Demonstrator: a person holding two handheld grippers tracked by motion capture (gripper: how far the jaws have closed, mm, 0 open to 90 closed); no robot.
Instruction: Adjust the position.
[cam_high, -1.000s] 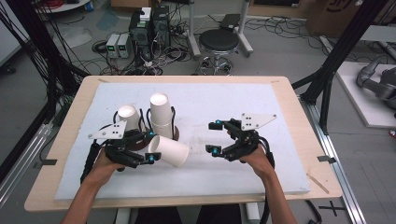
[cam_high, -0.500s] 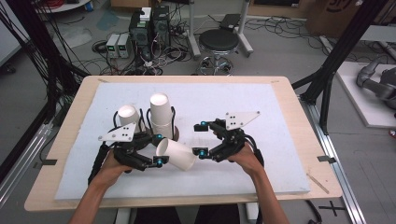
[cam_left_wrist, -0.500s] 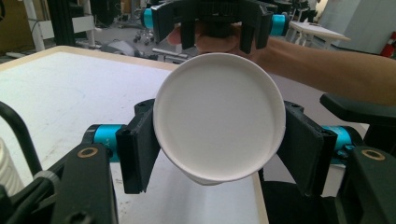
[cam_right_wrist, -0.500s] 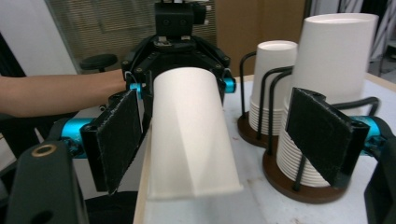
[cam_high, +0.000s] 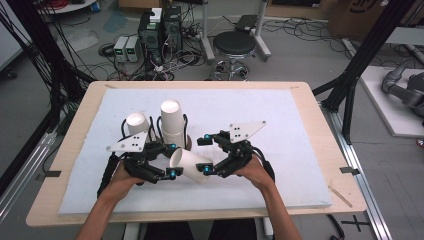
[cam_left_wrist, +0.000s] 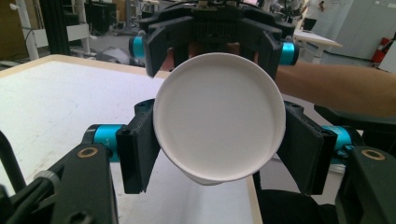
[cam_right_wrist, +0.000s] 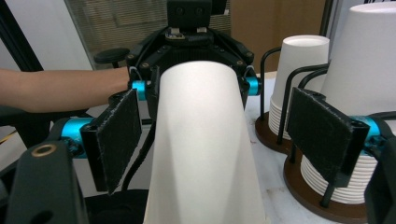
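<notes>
A white paper cup (cam_high: 191, 164) lies level above the mat between both hands. My left gripper (cam_high: 172, 160) is shut on its narrow end; in the left gripper view the cup's round base (cam_left_wrist: 218, 116) faces the camera and both pads (cam_left_wrist: 138, 156) press its sides. My right gripper (cam_high: 204, 156) stands open around the wide end. In the right gripper view the cup (cam_right_wrist: 201, 154) runs away between the pads (cam_right_wrist: 117, 137), with a gap on each side. The left gripper (cam_right_wrist: 196, 81) shows beyond it.
Two stacks of upturned paper cups stand in wire holders behind the left hand, a short stack (cam_high: 136, 123) and a taller one (cam_high: 171, 119). A white mat (cam_high: 295, 160) covers the wooden table (cam_high: 327, 145). A stool (cam_high: 235, 42) and cables sit on the floor beyond.
My right gripper has moved left until its open jaws flank the cup's wide end. The left gripper has kept its hold on the cup and barely shifted.
</notes>
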